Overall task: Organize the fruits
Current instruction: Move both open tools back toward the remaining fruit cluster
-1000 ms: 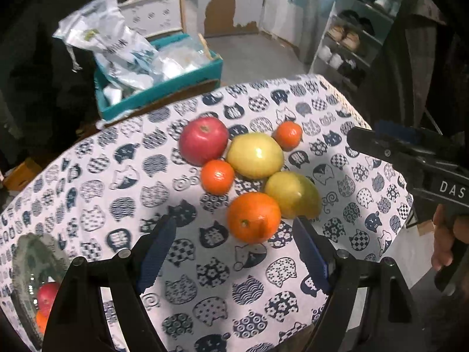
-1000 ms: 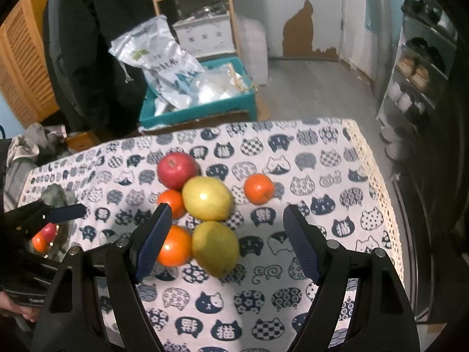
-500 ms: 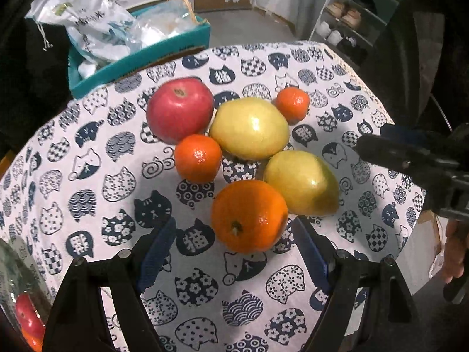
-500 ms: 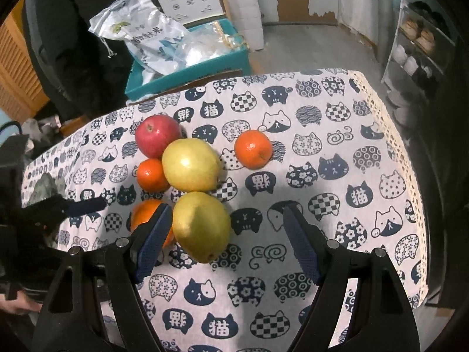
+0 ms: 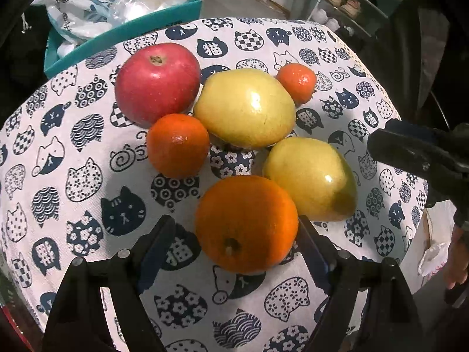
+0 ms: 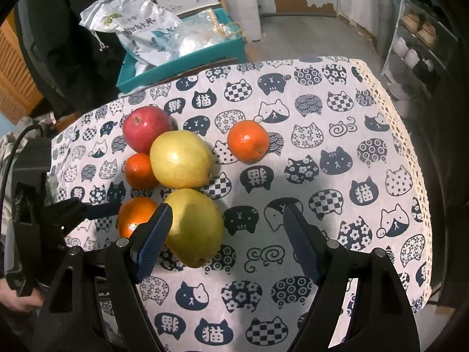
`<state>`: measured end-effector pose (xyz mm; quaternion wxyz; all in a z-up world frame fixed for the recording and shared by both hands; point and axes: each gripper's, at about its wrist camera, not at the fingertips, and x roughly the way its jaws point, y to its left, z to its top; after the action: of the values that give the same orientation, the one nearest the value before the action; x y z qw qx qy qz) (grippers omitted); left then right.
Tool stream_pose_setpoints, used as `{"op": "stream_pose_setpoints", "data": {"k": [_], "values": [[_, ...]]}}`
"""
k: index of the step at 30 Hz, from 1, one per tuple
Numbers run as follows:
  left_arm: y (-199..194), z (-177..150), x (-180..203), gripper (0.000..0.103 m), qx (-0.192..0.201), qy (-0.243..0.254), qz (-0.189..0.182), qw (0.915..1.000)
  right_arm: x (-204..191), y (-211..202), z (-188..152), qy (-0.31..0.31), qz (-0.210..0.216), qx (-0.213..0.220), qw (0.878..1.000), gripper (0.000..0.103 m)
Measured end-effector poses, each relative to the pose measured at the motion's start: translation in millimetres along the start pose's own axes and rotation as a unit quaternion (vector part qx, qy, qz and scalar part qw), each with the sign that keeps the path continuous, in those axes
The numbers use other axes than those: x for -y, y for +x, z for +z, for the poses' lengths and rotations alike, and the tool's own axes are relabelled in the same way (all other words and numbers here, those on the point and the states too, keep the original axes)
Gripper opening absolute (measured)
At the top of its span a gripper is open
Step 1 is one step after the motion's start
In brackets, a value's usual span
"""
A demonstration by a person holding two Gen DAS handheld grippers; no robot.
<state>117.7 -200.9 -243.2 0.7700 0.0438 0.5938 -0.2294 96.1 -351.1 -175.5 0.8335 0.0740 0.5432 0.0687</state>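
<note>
Straddling the big orange (image 5: 246,224), the left hand-held gripper (image 5: 236,243) gapes wide, as does the right hand-held gripper (image 6: 227,234) beside the pear (image 6: 195,227). Closing off-centre could squirt either fruit across the bench (image 6: 351,146).

On the surface (image 6: 337,152) the fruits lie in one group at the left: the apple (image 6: 145,128) is farthest, one pear (image 6: 180,159) just near of it, the second pear (image 6: 195,226) nearest. The large orange (image 6: 133,215) lies left of the near pear, one mandarin (image 6: 139,170) between apple and orange, another mandarin (image 6: 248,140) apart at the right. Behind the surface stands a box (image 6: 187,64) with bags (image 6: 137,32) in it.
</note>
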Motion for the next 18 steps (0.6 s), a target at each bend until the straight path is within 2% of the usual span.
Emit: {"op": "stream_pose_setpoints", "data": {"k": [3,4,9,18], "values": [[3.1,1.1,-0.5,0.076,-0.002,0.000,-0.018,0.9998,0.7,3.5,0.1,0.001,0.000,-0.004,1.000,0.079],[3.1,1.4,-0.5,0.068,-0.001,0.001,-0.026,0.9997,0.8,4.9,0.2,0.002,0.001,-0.006,1.000,0.079],[-0.1,-1.9,4.3,0.068,0.005,0.018,-0.017,0.9997,-2.4,11.7,1.2,0.004,0.015,-0.014,1.000,0.079],[-15.7,-13.2,-17.5,0.067,0.007,0.004,0.004,1.0000,-22.0,37.0,0.5,-0.024,0.040,-0.048,0.998,0.079]]}}
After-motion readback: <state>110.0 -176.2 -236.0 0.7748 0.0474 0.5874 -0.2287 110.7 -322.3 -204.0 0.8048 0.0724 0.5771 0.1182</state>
